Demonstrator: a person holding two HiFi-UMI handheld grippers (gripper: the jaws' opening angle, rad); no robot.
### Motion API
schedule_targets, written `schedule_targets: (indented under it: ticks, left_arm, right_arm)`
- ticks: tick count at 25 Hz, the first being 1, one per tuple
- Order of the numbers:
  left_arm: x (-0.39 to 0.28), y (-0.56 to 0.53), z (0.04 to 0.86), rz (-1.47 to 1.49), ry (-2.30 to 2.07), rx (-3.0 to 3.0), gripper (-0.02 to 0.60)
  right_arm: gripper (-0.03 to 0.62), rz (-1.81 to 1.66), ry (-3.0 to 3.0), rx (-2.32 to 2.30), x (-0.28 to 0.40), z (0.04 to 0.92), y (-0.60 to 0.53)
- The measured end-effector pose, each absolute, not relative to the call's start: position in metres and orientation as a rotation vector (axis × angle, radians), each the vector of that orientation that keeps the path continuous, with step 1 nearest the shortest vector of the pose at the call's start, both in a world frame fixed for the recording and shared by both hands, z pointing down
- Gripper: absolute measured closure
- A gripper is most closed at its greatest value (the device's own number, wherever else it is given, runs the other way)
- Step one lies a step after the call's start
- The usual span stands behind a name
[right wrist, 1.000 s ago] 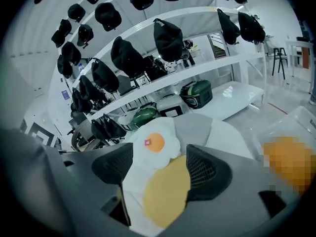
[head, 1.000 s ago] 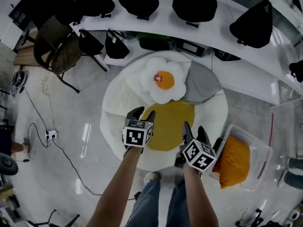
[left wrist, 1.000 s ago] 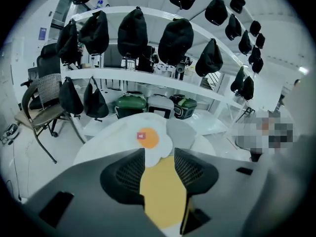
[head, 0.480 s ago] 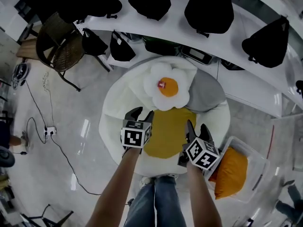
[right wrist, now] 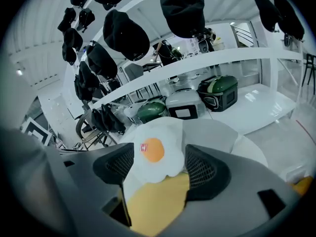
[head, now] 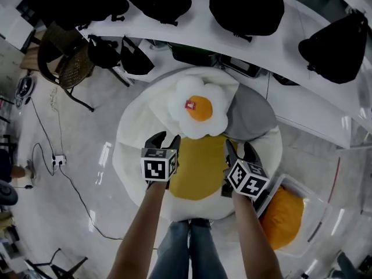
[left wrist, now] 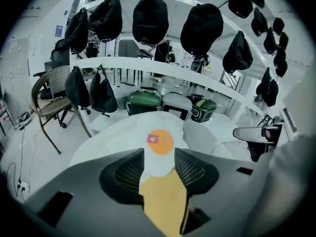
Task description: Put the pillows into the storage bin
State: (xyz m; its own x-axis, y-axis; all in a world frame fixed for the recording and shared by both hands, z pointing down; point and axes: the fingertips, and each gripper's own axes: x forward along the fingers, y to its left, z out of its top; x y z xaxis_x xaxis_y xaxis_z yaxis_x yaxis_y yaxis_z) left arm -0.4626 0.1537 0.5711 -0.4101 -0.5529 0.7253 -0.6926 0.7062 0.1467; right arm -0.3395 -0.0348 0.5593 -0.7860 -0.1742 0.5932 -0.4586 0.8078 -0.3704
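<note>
A round yellow pillow (head: 199,168) lies on a big white cushion (head: 133,150), partly under a fried-egg pillow (head: 197,108); a grey pillow (head: 251,118) lies to the right. My left gripper (head: 164,141) hovers open at the yellow pillow's left edge. My right gripper (head: 239,151) hovers open at its right edge. In the left gripper view the egg pillow (left wrist: 159,144) and yellow pillow (left wrist: 163,201) show between the jaws of that gripper (left wrist: 158,174), untouched. The right gripper view shows the same egg pillow (right wrist: 155,154) and yellow pillow (right wrist: 153,204) between that gripper's (right wrist: 158,174) jaws. The clear storage bin (head: 314,205) holds an orange pillow (head: 282,217).
A curved white shelf (head: 256,51) with black bags (head: 247,4) runs behind the cushion, with green and white cases (left wrist: 143,102) below it. A wicker chair (head: 67,63) stands at the left. Cables and a power strip (head: 58,163) lie on the floor.
Both grippers have come forward and lower over the cushion and now flank the yellow pillow. The right one has travelled further, away from the bin. Nothing has been taken hold of.
</note>
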Motion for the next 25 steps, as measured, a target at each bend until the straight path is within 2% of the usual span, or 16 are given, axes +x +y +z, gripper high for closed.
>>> schedule_targets:
  ticks: [10, 19, 25]
  left_arm:
    - [-0.493, 0.154, 0.632, 0.264, -2.099, 0.999, 0.383]
    - [-0.55, 0.138, 0.723, 0.312, -2.137, 1.036, 0.336]
    - [-0.591, 0.126, 0.792, 0.331, -2.15, 1.039, 0.324]
  right_arm:
    - [0.272, 0.612, -2.437, 0.428, -0.374, 0.627, -0.038]
    - [0.272, 0.544, -2.445, 0.369, -0.416, 0.722, -0.049]
    - [0.24, 0.472, -2.441, 0.322, -0.437, 0.79, -0.064]
